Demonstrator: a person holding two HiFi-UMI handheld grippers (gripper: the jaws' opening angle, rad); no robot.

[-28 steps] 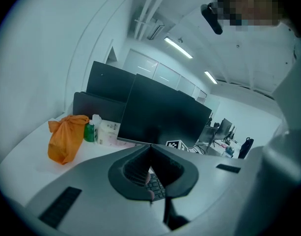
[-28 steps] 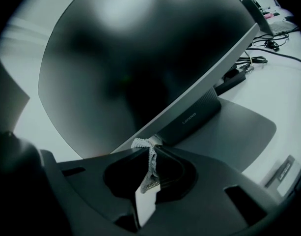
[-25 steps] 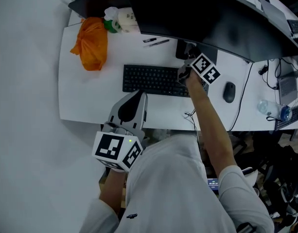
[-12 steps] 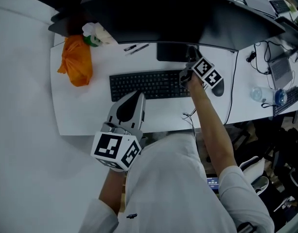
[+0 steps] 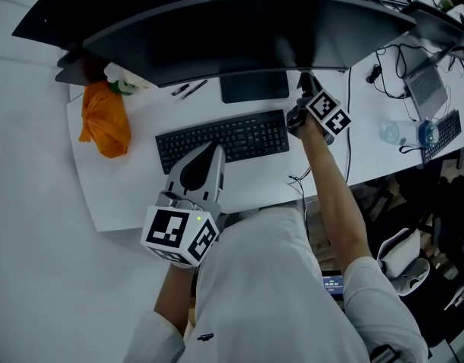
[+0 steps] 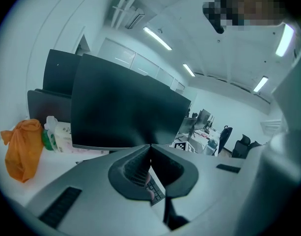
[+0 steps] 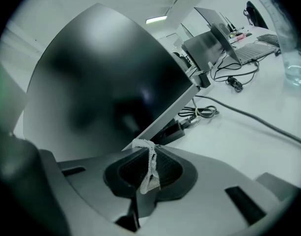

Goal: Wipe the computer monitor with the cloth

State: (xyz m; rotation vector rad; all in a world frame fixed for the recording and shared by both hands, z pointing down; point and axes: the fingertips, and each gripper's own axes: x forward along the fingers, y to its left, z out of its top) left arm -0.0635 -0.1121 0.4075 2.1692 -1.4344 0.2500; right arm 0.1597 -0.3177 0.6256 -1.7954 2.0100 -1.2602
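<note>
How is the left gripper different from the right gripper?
The left gripper has its jaws shut on nothing, while the right gripper pinches a thin white cloth in its jaws. The left gripper sits back by the front edge of the desk, but the right gripper is up close to the monitor. Both have their jaws shut.

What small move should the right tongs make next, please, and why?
Probably ease the right tongs forward until the white cloth strip pinched in them meets the dark curved monitor screen. The cloth looks just short of the screen's lower edge, so wiping likely has not begun.
</note>
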